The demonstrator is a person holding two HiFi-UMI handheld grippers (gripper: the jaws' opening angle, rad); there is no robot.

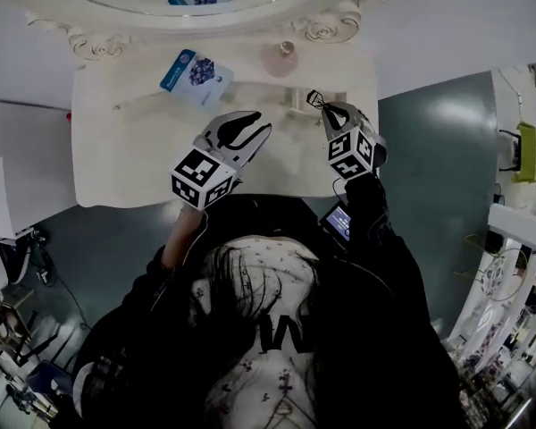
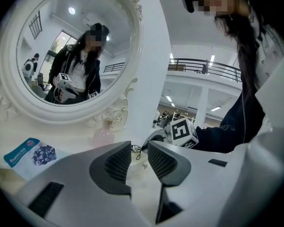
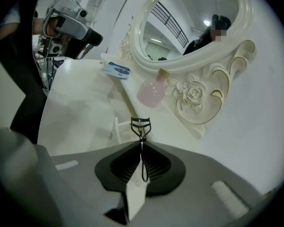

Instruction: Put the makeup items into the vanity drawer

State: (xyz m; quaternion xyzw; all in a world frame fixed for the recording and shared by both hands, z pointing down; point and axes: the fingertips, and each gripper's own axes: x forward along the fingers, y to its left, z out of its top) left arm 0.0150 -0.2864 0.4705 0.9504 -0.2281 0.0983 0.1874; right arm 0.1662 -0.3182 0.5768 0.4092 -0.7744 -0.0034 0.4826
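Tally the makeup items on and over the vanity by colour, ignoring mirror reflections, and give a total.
Blue: 1, sachet
Pink: 1, bottle
Black: 1, eyelash curler, held in the right gripper
Total: 3

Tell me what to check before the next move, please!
1. Grip on curler: ok, the right gripper fingers pinch its handle.
2. Free left gripper: ok, fingers apart, nothing between them.
3. Open drawer: cannot tell, no view shows it clearly.
4. Other items stowed: not ok, the packet and pink bottle sit on the table.
5. Grippers clear of each other: ok, apart over the table.
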